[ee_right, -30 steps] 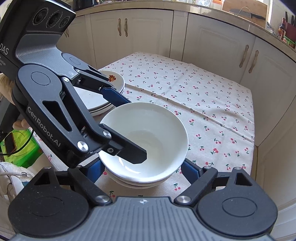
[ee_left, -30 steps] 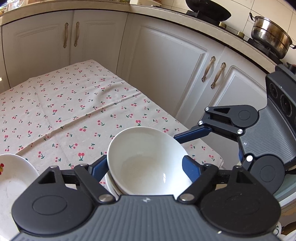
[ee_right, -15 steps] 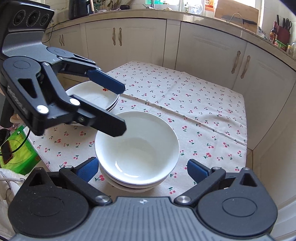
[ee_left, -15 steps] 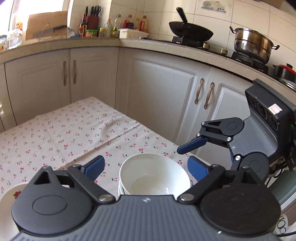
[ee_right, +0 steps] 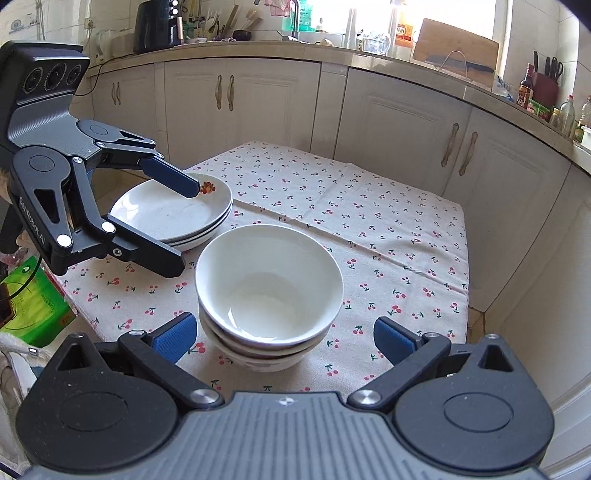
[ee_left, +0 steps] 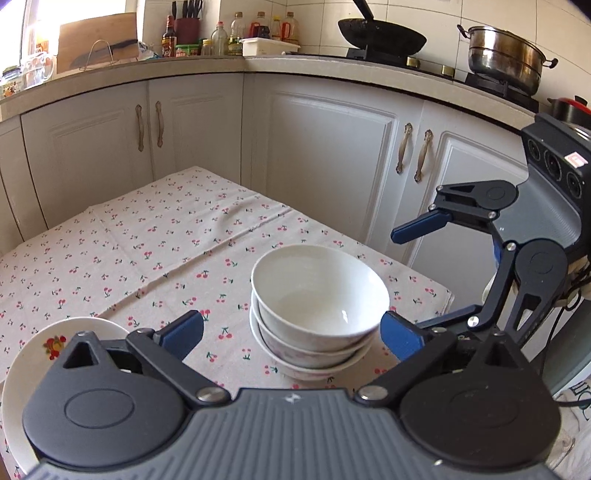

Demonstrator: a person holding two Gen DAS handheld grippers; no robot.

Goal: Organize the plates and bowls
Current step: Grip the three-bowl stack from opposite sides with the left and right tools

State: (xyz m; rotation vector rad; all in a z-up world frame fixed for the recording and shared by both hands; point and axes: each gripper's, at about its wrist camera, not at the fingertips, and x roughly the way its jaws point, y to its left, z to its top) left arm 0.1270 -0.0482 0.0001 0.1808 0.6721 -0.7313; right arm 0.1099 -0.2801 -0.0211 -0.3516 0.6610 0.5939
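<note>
A stack of three white bowls [ee_left: 317, 302] [ee_right: 269, 291] stands near the front edge of the table with the cherry-print cloth [ee_left: 147, 240] [ee_right: 369, 221]. My left gripper [ee_left: 291, 334] [ee_right: 183, 227] is pulled back from the stack, its jaws opening, with nothing touching the blue pads. My right gripper [ee_right: 284, 338] [ee_left: 410, 280] is open too, its fingers on either side of the stack and clear of it. A stack of white plates with a fruit print [ee_right: 170, 214] [ee_left: 37, 354] sits beside the bowls, under the left gripper's fingers.
White cabinets [ee_right: 388, 122] and a countertop wrap around the table on the far sides. A wok [ee_left: 380, 35] and a steel pot [ee_left: 502, 55] sit on the stove. A green packet [ee_right: 29, 306] lies below the table's near corner.
Both grippers have drawn back from the bowl stack and their jaws have spread wider. The left gripper's fingers were at the top bowl's rim; now they stand clear.
</note>
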